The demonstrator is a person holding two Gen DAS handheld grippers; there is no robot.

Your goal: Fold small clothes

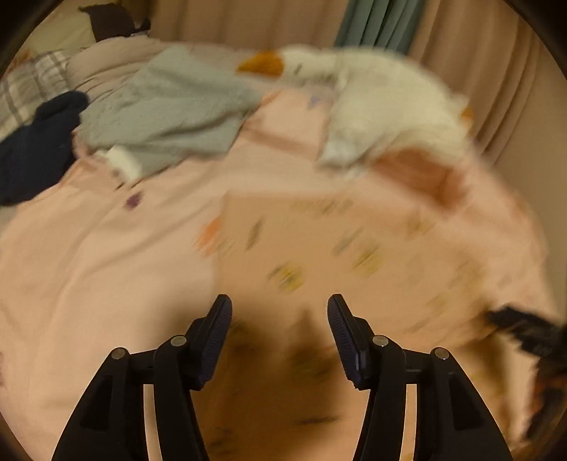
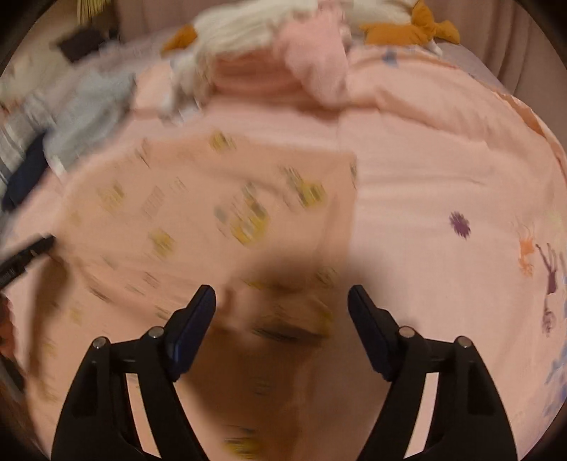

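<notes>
A small pink garment with yellow prints [image 1: 319,255] lies spread on the pink bed cover [image 1: 88,266]; both views are motion-blurred. My left gripper [image 1: 280,308] is open and empty, hovering just above the garment's near part. My right gripper [image 2: 281,298] is open and empty above the same garment [image 2: 212,212], near its right edge. The other gripper's dark tip [image 2: 24,255] shows at the left edge of the right wrist view, and at the right edge of the left wrist view [image 1: 524,329].
A grey garment [image 1: 170,106] and a dark navy one [image 1: 35,145] lie at the back left of the bed. A white fluffy plush [image 1: 389,106] with orange parts lies at the back right. Curtains [image 1: 372,25] hang behind the bed.
</notes>
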